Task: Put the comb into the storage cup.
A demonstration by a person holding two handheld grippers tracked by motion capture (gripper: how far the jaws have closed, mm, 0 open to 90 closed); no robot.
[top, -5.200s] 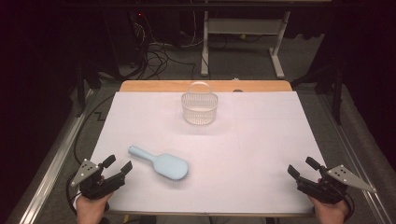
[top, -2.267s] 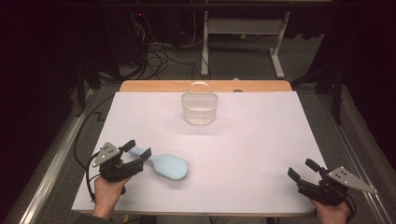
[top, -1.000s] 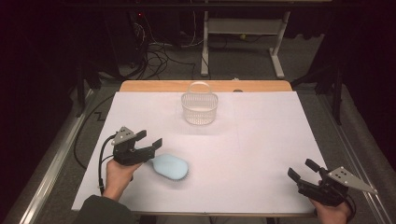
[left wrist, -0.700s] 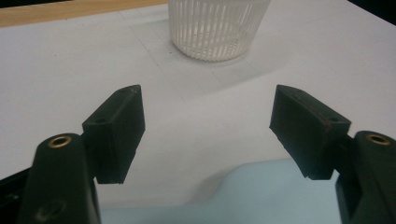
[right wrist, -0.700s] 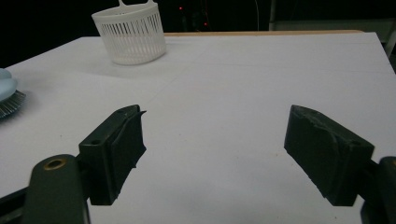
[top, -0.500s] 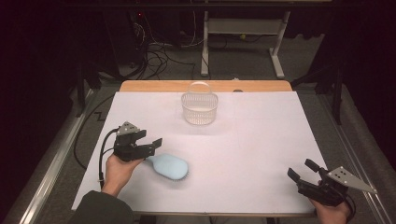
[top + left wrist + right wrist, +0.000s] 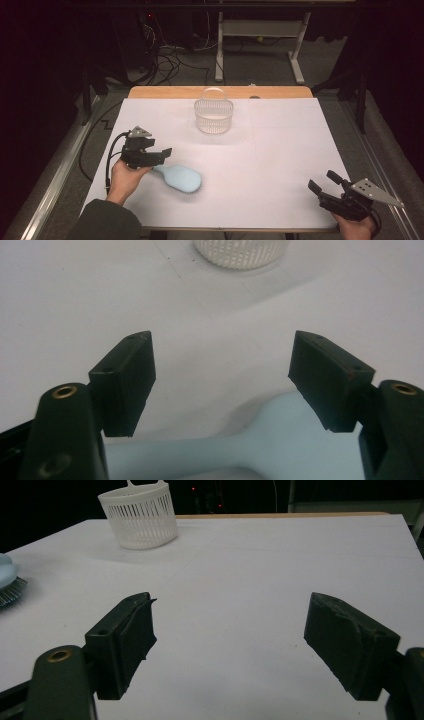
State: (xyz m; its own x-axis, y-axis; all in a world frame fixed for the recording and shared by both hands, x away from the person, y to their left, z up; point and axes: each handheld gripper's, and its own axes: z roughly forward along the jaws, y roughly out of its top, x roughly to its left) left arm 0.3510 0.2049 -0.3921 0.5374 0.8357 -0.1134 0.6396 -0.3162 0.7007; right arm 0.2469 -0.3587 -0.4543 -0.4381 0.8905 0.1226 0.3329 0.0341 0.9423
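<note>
Left gripper (image 7: 161, 153) hovers jaws spread over the blue brush (image 7: 181, 178) handle at worktop (image 7: 280, 150) 8 o'clock; right gripper (image 7: 327, 184), jaws released, rests near the 4 o'clock edge.

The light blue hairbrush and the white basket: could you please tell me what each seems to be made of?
Light blue hairbrush: apparently smooth matte plastic, one moulded piece, with dark bristles under its head. White basket: probably thin moulded plastic, its wall a lattice of fine slots, with a hoop handle.
</note>
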